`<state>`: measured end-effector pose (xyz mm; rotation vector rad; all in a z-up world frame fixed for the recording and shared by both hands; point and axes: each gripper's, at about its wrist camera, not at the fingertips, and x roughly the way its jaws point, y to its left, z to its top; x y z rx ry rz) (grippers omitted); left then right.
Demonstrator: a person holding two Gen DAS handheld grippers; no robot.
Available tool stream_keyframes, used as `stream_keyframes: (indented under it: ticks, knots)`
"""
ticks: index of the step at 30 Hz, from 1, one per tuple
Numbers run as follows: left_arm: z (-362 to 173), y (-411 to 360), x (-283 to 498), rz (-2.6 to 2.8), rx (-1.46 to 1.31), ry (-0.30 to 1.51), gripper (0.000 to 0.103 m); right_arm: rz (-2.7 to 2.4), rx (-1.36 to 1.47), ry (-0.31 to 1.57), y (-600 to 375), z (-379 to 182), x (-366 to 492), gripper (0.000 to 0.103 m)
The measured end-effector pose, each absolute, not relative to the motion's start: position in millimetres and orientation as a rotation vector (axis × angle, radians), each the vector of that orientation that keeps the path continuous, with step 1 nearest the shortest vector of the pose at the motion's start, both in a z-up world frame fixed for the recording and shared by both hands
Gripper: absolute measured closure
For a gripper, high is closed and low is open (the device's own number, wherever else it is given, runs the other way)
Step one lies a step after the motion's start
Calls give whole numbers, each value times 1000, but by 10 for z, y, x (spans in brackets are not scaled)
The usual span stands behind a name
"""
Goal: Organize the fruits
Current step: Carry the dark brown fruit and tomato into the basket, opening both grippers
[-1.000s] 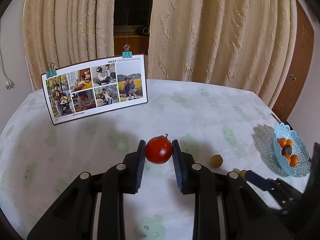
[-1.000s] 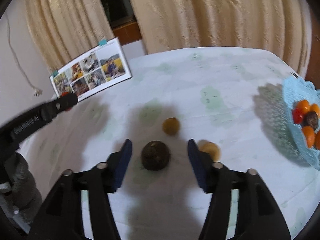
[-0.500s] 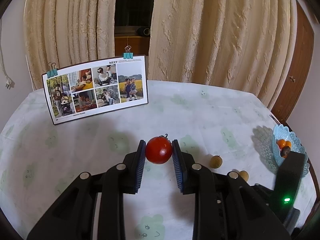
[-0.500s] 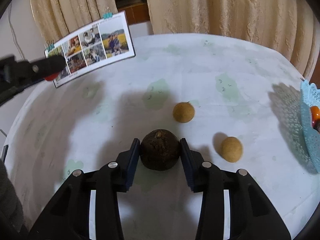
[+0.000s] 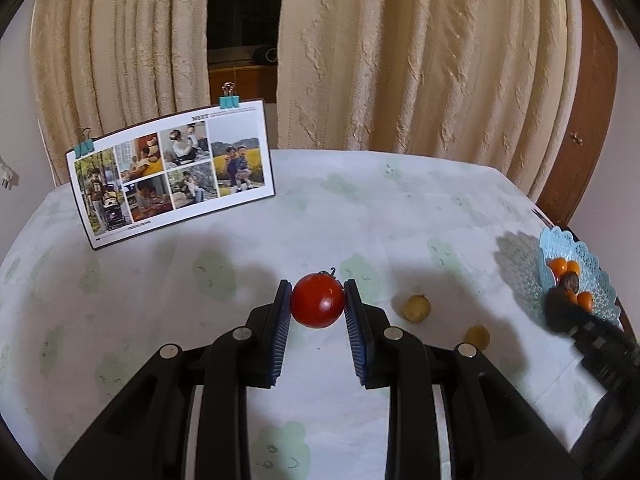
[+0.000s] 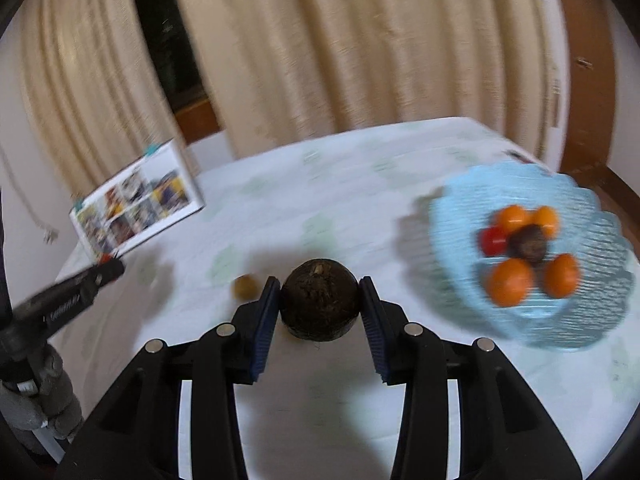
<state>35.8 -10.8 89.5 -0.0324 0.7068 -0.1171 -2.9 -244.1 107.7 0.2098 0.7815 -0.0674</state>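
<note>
Our left gripper (image 5: 318, 306) pinching the red tomato (image 5: 317, 300) above the tablecloth (image 5: 360, 216), our right gripper (image 6: 319, 304) clamped on the dark brown fruit (image 6: 319, 300), blue basket (image 6: 460, 216) of oranges (image 6: 512, 282) just right, two small yellow fruits (image 5: 417, 308) loose on the cloth, photo card (image 5: 172, 172) standing far left.

Left gripper (image 5: 317, 304): matte black plastic body, two angled fingers, each faced with a ribbed blue pad (image 5: 282, 332). Four round silver screw heads (image 5: 242, 333) sit across the knuckles, two per side. Right gripper (image 6: 319, 312): same black build, blue ribbed pads (image 6: 264, 320), four silver screw heads (image 6: 226, 329). In the right wrist view the left unit shows pale lettering along its side, blurred beyond reading, above a grey segmented handle (image 6: 38, 396)
</note>
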Motion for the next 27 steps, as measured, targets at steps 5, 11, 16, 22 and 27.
stream_keyframes:
  ticks: [5,11,16,22,27]
  knots:
    - [865,-220,350,-136,-20,721,76,-171,244,743,-2911,1161,-211,61]
    - [881,-419,324,-161,9,723,76,-274,290,719,-3369,1161,-398,61]
    - [922,-627,300,-189,41,719,76,-323,321,705,-3625,1129,-537,59]
    - [966,-945,257,-236,81,715,76,-394,337,633,-3823,1147,-738,51]
    - [967,-1236,232,-296,103,722,76,-512,296,550,-3976,1178,-935,50]
